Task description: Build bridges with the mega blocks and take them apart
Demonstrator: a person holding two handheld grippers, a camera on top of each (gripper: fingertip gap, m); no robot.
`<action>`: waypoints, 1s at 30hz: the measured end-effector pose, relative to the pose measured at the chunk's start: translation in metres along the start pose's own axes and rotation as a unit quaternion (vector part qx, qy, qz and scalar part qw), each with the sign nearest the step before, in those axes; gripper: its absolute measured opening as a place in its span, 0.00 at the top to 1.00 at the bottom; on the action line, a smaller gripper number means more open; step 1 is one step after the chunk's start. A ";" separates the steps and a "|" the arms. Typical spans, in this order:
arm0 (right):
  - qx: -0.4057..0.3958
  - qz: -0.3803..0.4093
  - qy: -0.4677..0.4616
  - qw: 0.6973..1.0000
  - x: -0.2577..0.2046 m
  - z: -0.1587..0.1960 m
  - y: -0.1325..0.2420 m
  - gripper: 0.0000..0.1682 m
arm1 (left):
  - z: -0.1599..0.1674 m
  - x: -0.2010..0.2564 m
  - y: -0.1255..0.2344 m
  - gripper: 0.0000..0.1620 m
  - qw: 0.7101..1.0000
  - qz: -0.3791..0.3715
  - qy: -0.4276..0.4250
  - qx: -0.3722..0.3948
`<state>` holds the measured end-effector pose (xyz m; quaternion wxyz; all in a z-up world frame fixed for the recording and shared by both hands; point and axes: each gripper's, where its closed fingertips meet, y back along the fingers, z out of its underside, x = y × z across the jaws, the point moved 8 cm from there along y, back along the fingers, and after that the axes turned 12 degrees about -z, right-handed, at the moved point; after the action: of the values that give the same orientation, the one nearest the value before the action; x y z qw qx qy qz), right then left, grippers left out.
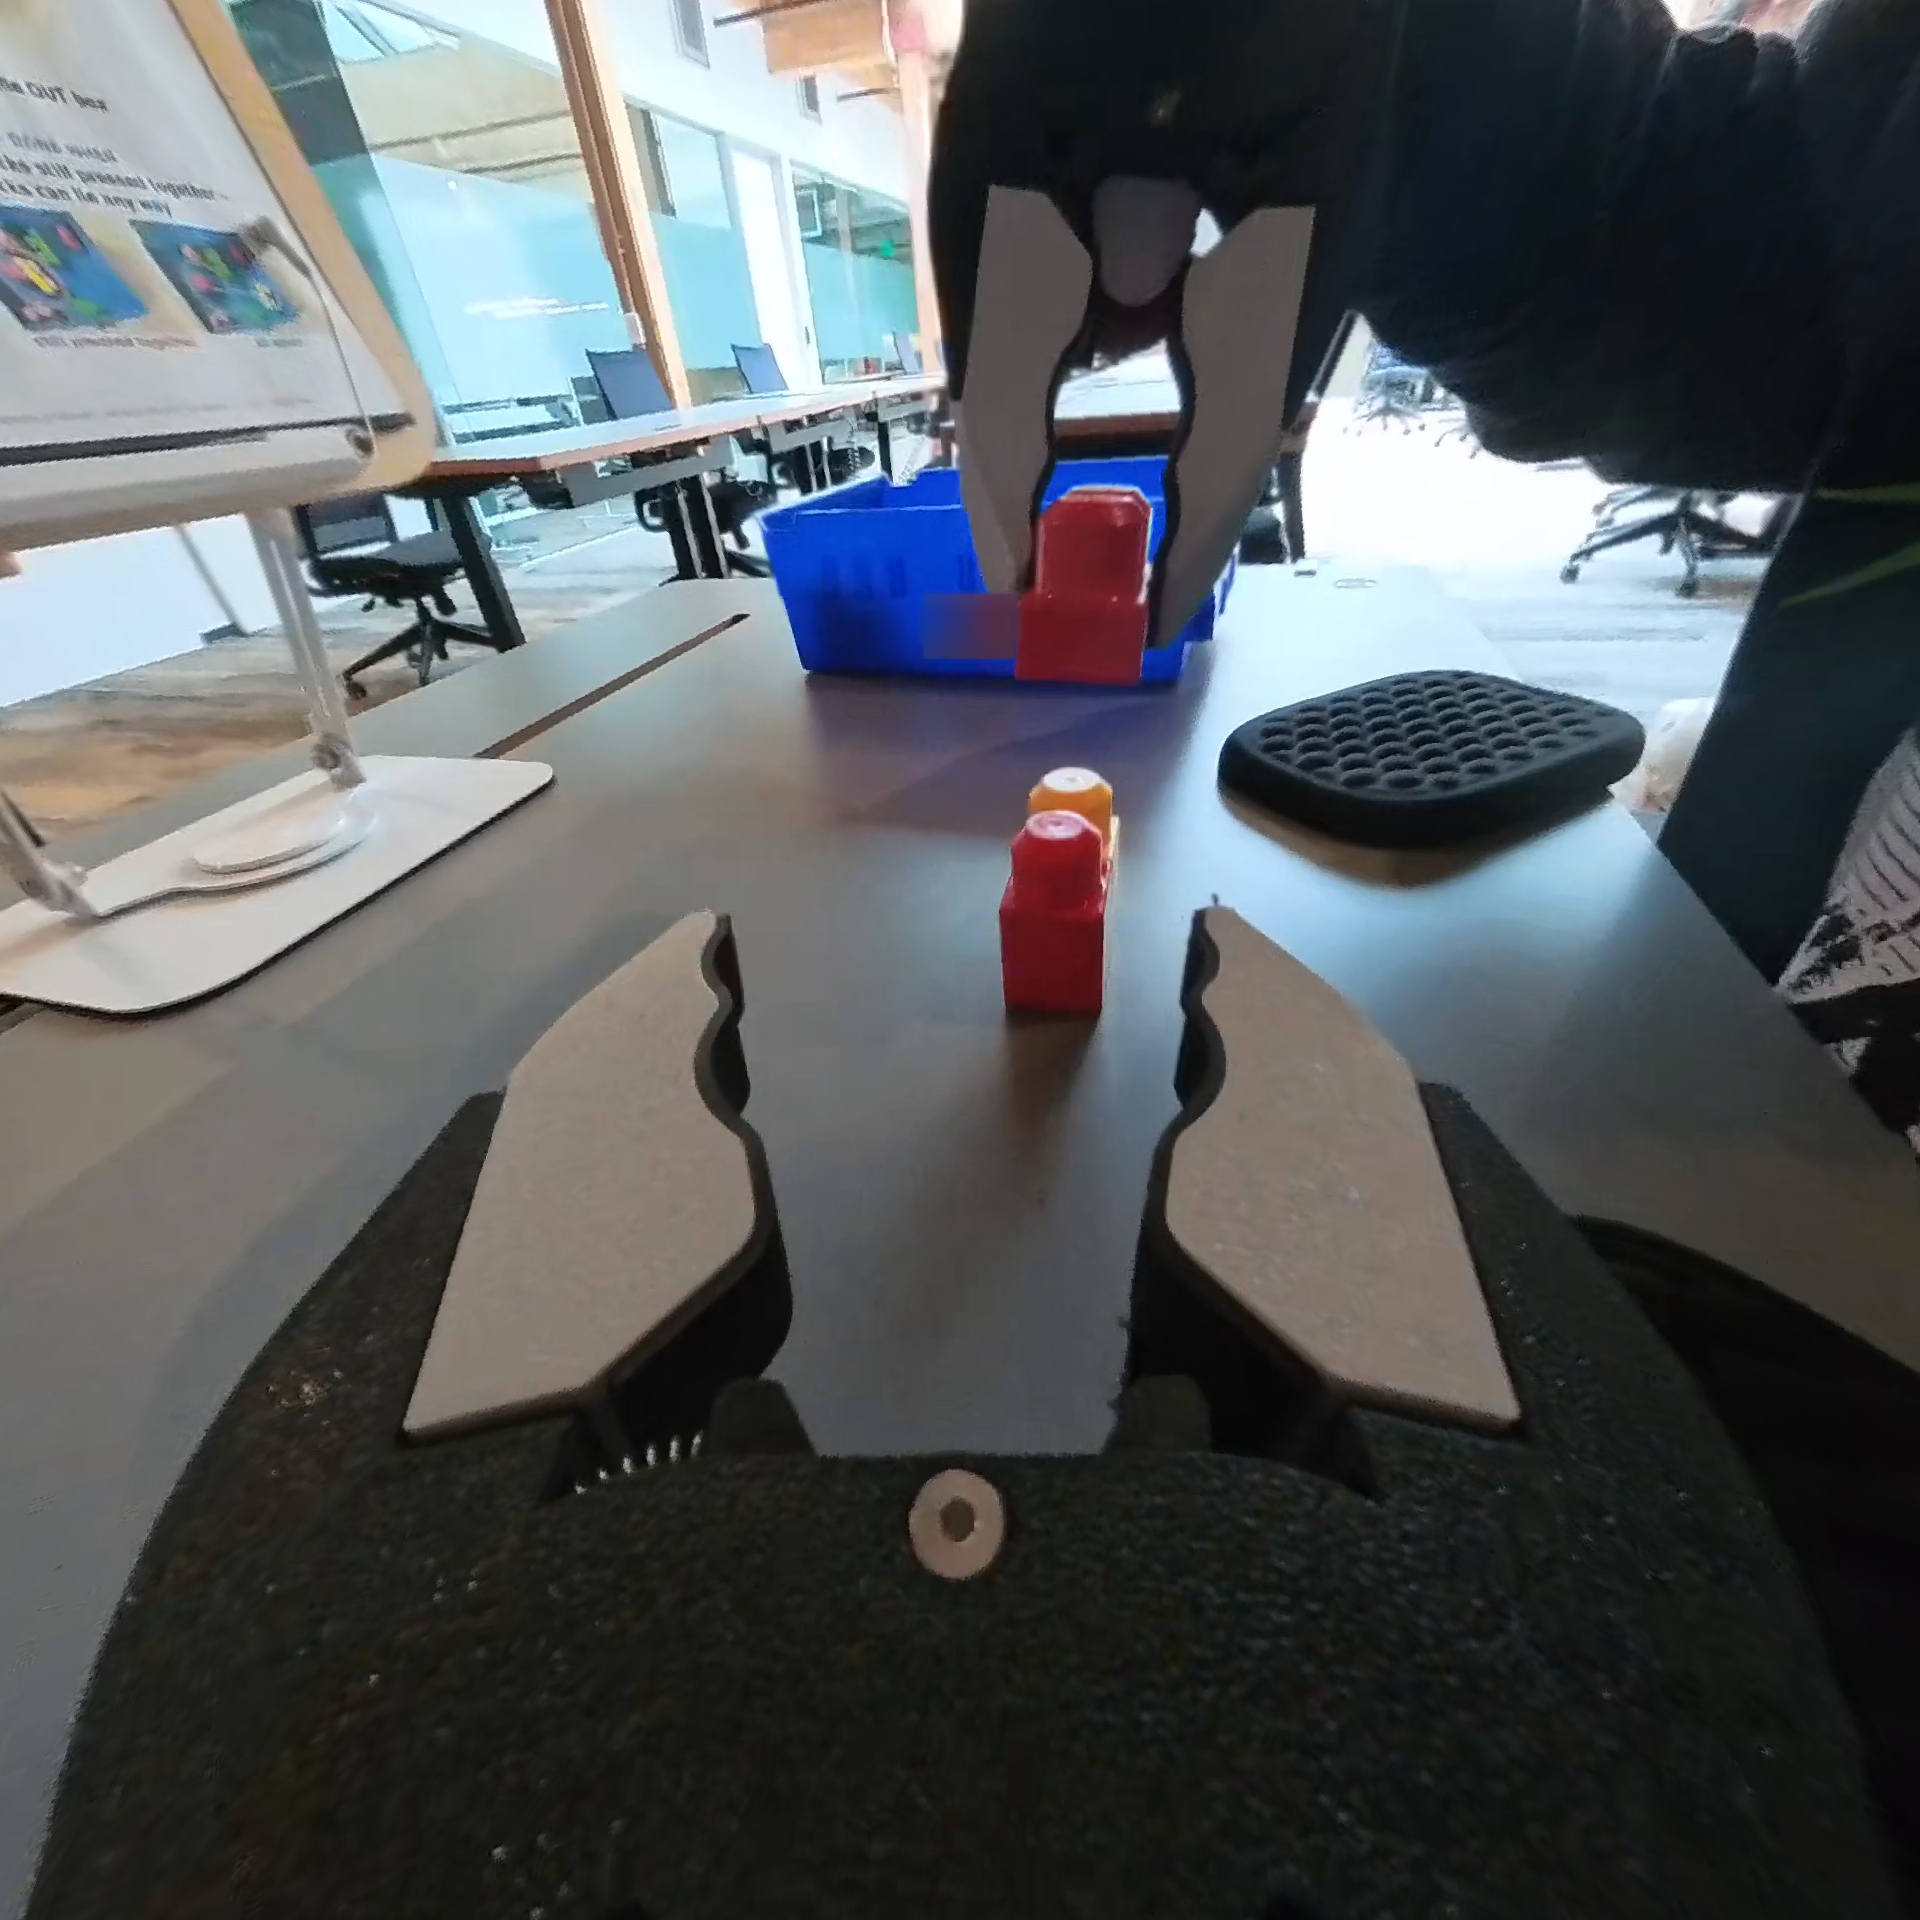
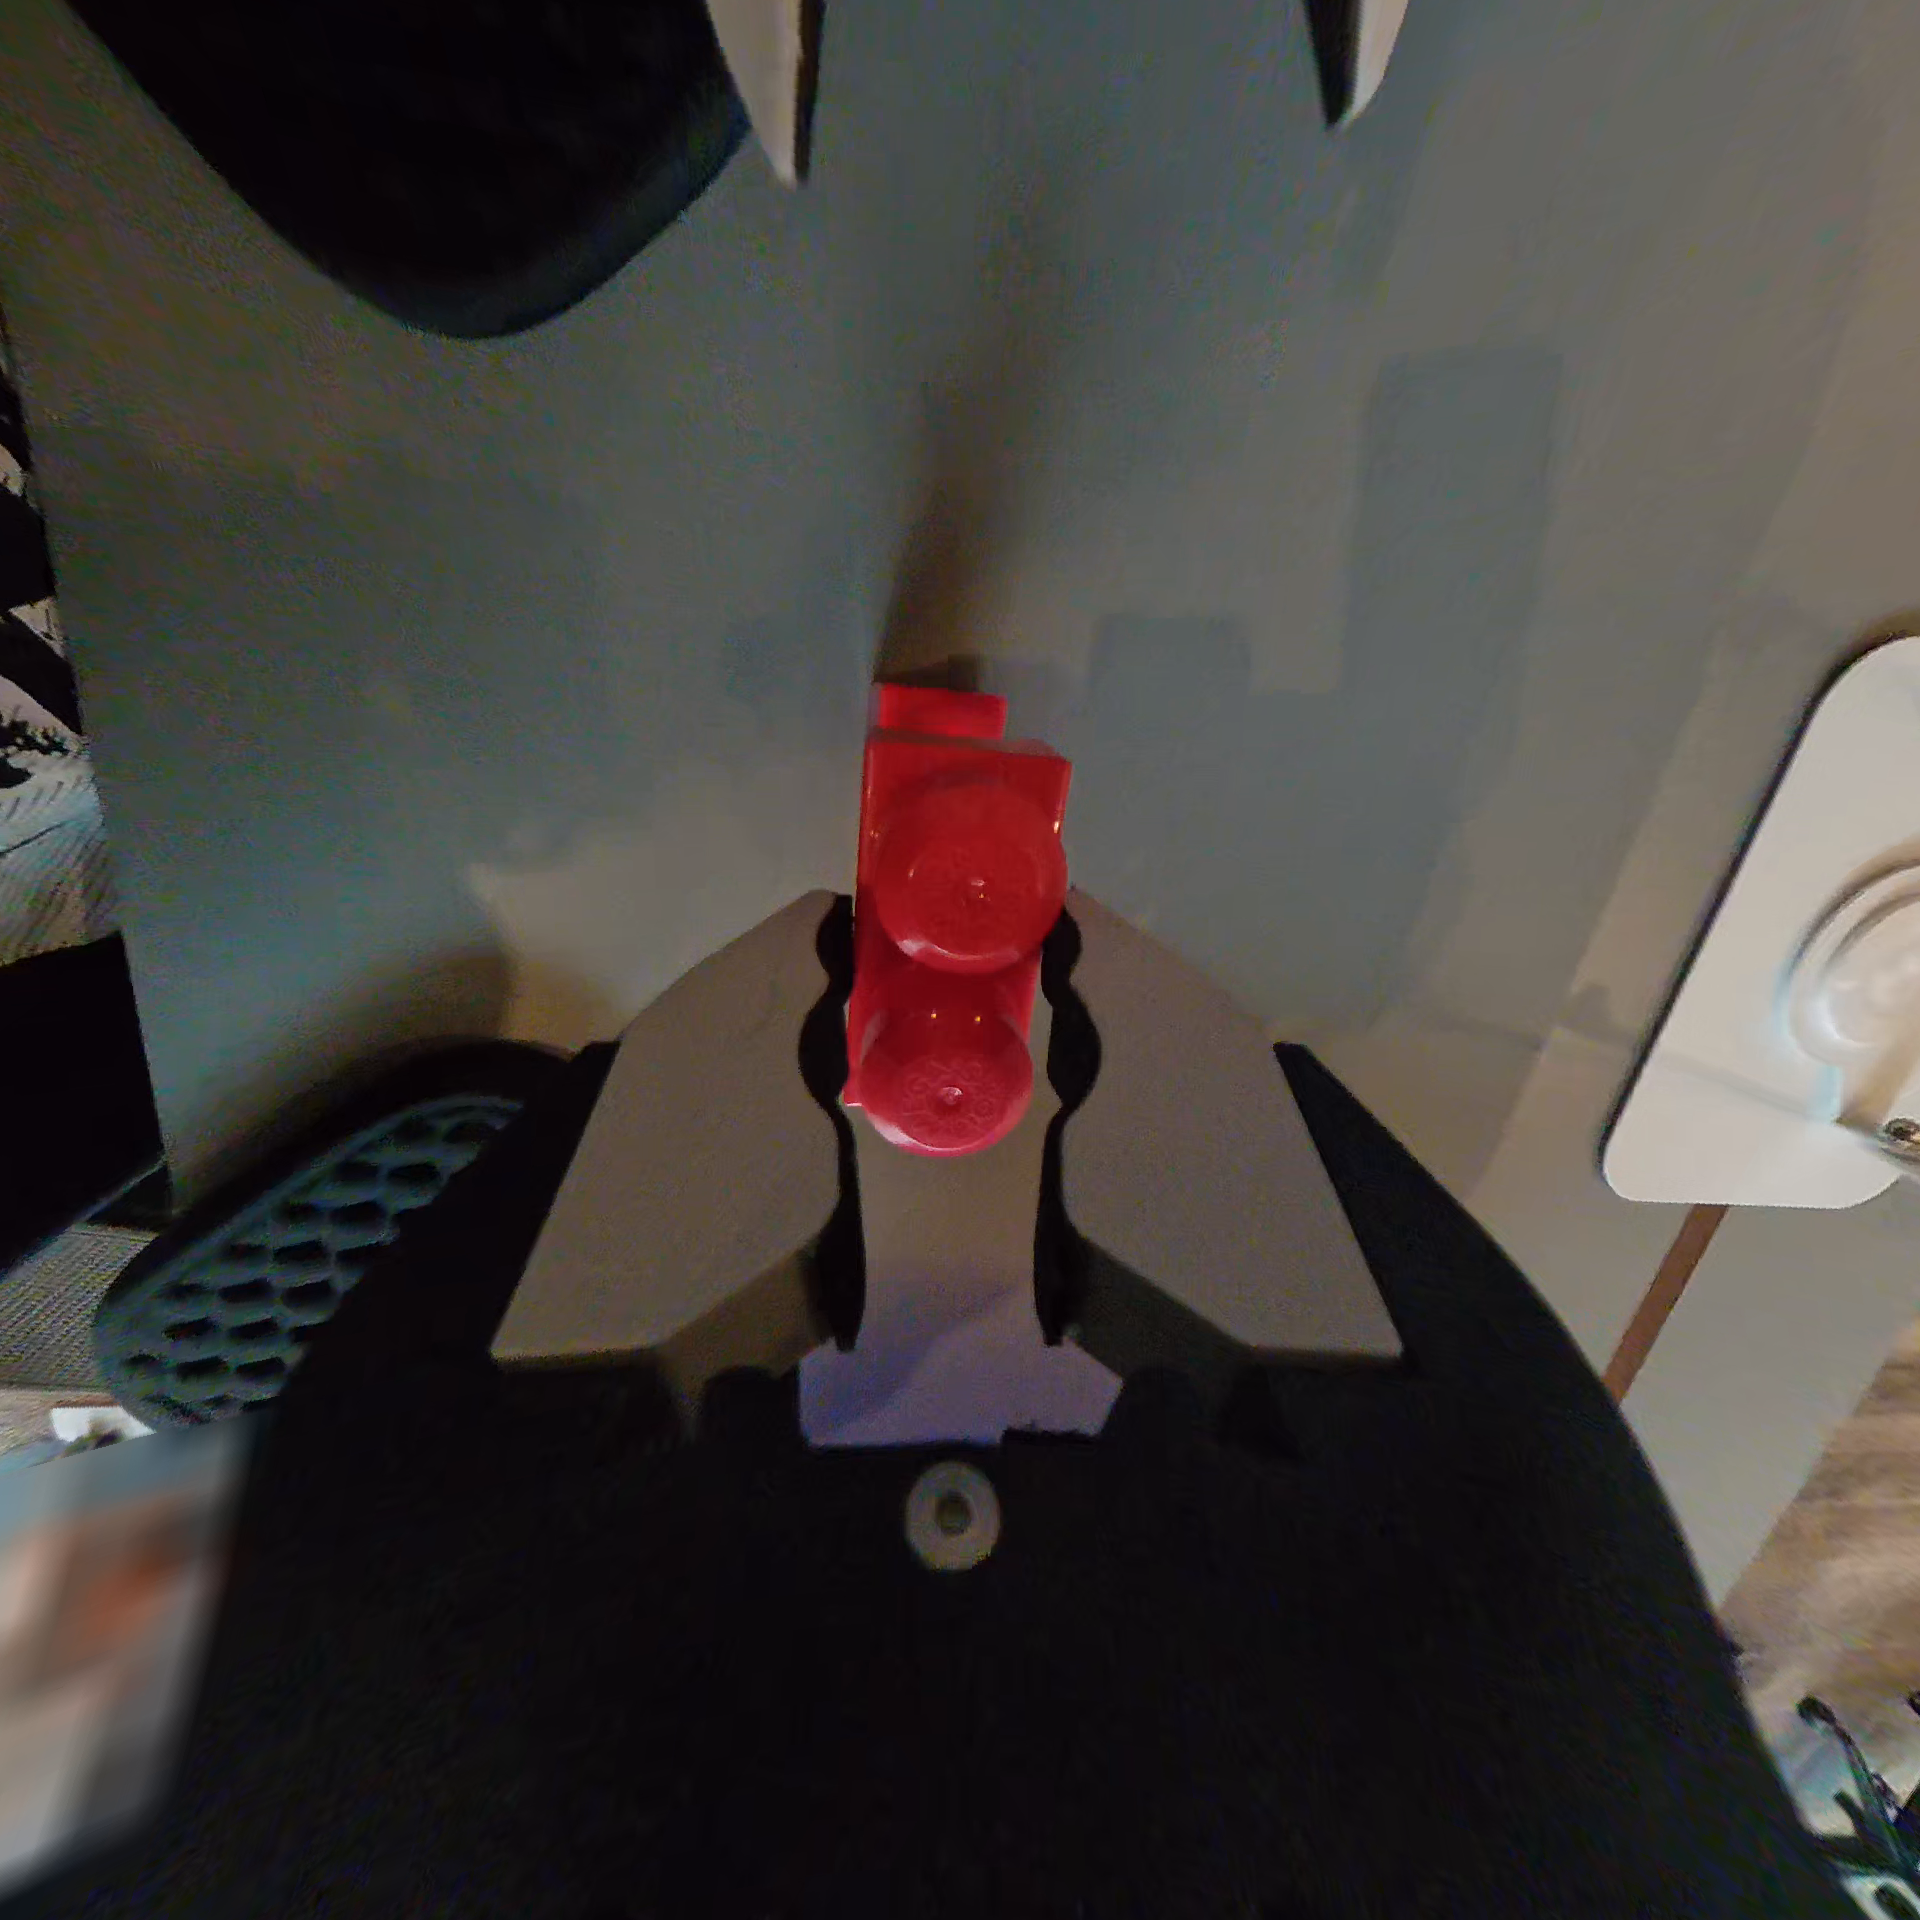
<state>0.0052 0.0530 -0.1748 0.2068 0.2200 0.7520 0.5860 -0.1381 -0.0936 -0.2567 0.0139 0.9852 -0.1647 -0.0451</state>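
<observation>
A red block [image 1: 1051,935] stands on the dark table [image 1: 727,831], with an orange block [image 1: 1072,800] touching it just behind. My left gripper [image 1: 961,925] is open and empty, low over the table, its tips either side of the red block and a little short of it. My right gripper [image 1: 1089,613] points down above and beyond these blocks, shut on a two-stud red block [image 1: 1086,592]. In the right wrist view this gripper [image 2: 951,904] holds the red block [image 2: 961,883] by its sides over the table [image 2: 520,623]. The left gripper's fingertips [image 2: 784,94] show at the top.
A blue bin [image 1: 883,582] stands at the table's far side. A black honeycomb pad [image 1: 1434,748] lies at the right, also in the right wrist view [image 2: 291,1247]. A white stand [image 1: 312,831] with an instruction sheet is at the left; its base [image 2: 1766,987] shows too. My right fingertips sit around 12 centimetres from my left ones.
</observation>
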 end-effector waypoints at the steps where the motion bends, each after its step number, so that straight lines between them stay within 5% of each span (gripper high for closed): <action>1: -0.003 0.002 -0.001 1.000 0.001 0.002 -0.003 0.79 | 0.001 -0.002 0.003 0.48 1.000 0.003 0.001 -0.002; 30: -0.041 -0.035 -0.031 0.998 0.017 -0.002 -0.056 0.80 | 0.002 -0.008 0.011 0.52 0.999 0.032 0.020 -0.016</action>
<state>-0.0148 0.0493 -0.2299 0.2594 0.2031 0.7276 0.6018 -0.1491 -0.1011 -0.2577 0.0340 0.9797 -0.1954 -0.0275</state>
